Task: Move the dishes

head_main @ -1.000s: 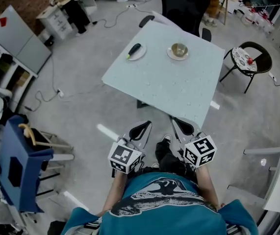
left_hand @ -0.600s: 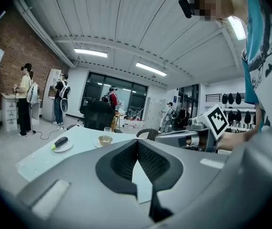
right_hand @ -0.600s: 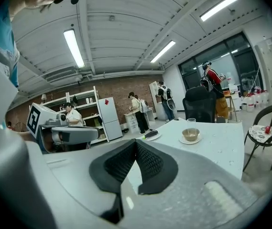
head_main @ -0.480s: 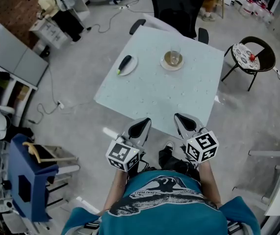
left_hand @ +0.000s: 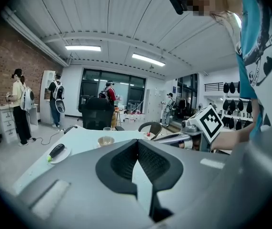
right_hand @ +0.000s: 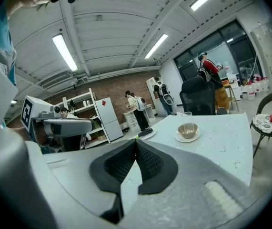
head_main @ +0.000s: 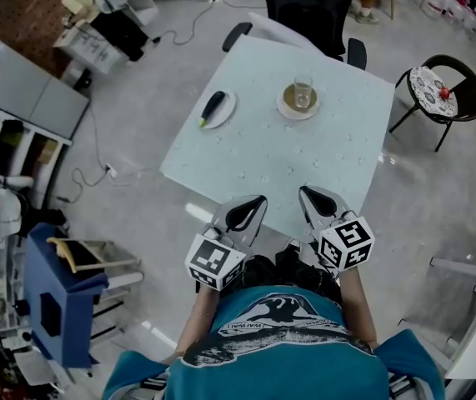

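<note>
**Q:** Where the dishes rest on the worktop (head_main: 321, 152), which way do they lie from the jaws?

**A:** Both sit at its far side. One is a saucer (head_main: 284, 109) carrying a bowl (head_main: 296, 100), with a glass (head_main: 303, 88) close by. The other is a small plate (head_main: 226, 113) bearing a dark oblong item (head_main: 212, 105), its long axis slanting away. Well apart, at the near edge, the left gripper (head_main: 254, 204) and right gripper (head_main: 311, 197) point forward, each with jaws pressed together on nothing.

**Q:** Which is nearer?

**A:** By judgement, the right is nearer the saucer and the left nearer the plate.
</note>
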{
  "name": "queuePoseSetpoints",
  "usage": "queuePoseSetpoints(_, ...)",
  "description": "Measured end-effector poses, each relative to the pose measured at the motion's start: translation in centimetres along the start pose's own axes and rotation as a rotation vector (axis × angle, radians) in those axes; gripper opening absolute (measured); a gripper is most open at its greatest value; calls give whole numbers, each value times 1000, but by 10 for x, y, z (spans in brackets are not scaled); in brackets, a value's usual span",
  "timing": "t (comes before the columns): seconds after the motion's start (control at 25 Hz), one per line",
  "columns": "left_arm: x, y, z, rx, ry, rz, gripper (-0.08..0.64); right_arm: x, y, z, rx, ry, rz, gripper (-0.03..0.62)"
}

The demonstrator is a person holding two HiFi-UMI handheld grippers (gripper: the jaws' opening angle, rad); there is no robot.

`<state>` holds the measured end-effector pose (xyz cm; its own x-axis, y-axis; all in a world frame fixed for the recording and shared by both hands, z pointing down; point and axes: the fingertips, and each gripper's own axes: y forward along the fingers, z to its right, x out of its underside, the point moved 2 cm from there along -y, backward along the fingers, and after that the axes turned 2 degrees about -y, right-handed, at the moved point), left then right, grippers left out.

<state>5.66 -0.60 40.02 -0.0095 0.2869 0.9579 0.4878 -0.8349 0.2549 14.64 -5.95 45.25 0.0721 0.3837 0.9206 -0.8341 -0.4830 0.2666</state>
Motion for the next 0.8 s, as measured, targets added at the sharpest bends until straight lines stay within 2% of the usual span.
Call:
queuePoseSetpoints(0.16, 1, 8, 1, -13, 18, -40, 11, 5, 8, 4, -21, 27, -13, 3)
queuePoseSetpoints(0.44, -4, 17, -1, -33, 30, -58, 11, 10, 16, 10, -44, 48, -12, 3)
queuePoseSetpoints(0.6, -4, 27, -5, -5, 45, -79, 11, 12, 12, 24, 0, 66, -2, 3)
queuePoseSetpoints(0.8, -10, 46, -19, 53, 46, -59, 11, 11, 8, 48, 95, 99, 27, 3)
